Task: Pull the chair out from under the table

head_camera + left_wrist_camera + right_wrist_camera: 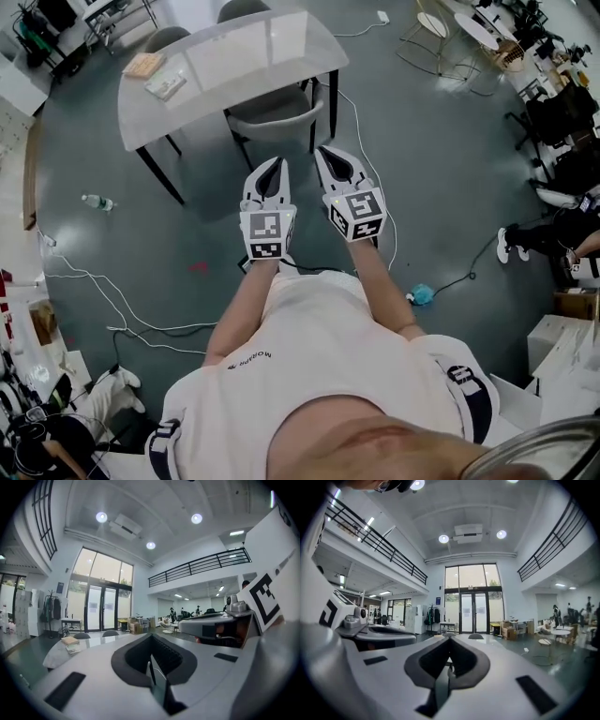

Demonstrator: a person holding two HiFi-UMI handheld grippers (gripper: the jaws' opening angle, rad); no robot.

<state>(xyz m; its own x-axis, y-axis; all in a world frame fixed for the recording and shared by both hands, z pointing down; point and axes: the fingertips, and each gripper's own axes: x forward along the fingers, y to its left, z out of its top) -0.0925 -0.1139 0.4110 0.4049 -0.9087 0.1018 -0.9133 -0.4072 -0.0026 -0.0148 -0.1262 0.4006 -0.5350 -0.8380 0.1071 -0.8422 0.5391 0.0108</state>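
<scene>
Left tongs (pixel 273 167) and right tongs (pixel 326 155) are closed, empty, near the chair (pixel 278 111) under the table (pixel 253 47)

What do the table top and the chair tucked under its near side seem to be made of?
Table top: pale and glossy, perhaps glass or lacquered board; it shows bright reflections in the head view. Chair: a grey, matte, curved back, probably moulded plastic or fabric-covered; from this view I cannot tell which.

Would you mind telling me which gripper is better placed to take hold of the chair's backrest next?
Left, probably. The left gripper points at the middle of the chair backrest, while the right gripper sits off toward its end, by the table leg. Both are shut.
</scene>
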